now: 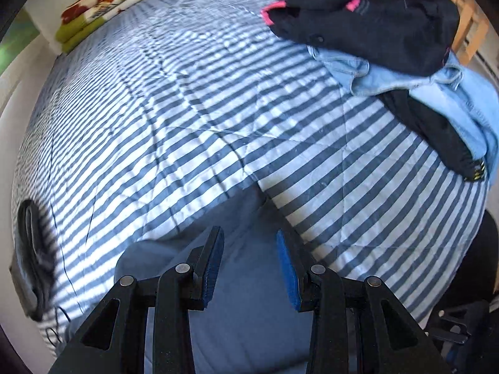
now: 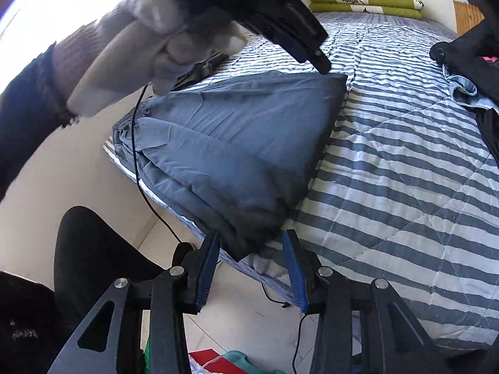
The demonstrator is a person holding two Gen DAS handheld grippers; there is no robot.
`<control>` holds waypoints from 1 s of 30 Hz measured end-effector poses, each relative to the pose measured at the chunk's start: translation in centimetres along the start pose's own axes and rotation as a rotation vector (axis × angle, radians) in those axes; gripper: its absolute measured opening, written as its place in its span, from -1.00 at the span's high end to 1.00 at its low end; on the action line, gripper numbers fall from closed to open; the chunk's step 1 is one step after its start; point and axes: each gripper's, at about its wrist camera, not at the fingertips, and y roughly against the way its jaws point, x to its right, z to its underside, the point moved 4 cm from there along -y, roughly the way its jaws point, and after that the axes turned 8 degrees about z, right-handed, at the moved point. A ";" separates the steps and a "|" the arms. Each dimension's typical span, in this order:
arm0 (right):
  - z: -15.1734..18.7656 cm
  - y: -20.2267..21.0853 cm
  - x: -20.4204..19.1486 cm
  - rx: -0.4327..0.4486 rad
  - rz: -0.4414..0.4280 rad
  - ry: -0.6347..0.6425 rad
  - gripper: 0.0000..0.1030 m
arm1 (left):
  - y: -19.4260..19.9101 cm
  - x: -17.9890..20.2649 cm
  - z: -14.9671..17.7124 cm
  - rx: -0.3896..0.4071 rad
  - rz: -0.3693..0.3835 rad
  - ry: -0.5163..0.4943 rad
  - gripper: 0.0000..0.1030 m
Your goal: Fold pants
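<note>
Slate-grey pants [image 2: 237,143] lie ahead of the right gripper [image 2: 251,268] on a blue-and-white striped quilt [image 2: 405,168]; its pads [image 2: 294,271] are blue.

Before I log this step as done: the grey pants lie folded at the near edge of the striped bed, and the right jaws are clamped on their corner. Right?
Not quite. The grey pants do lie folded at the near edge of the striped bed, but the right gripper is open, its jaws apart with the corner between them, not clamped. The right wrist view shows it.
</note>
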 end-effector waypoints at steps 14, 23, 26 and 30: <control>0.4 -0.1 2.0 0.027 -0.089 -0.045 0.26 | -5.1 2.8 -1.2 -0.165 -0.086 -0.190 0.95; 0.3 -0.9 1.1 -0.001 -0.107 -0.024 0.84 | -3.2 2.4 -1.8 -0.115 -0.073 -0.160 0.96; 0.5 -0.7 0.4 0.015 -0.093 0.000 0.92 | -2.7 1.5 -2.2 -0.098 -0.077 -0.141 0.96; 0.6 -0.3 0.0 0.032 -0.088 0.012 0.94 | -2.4 0.0 -2.8 -0.081 -0.074 -0.091 0.96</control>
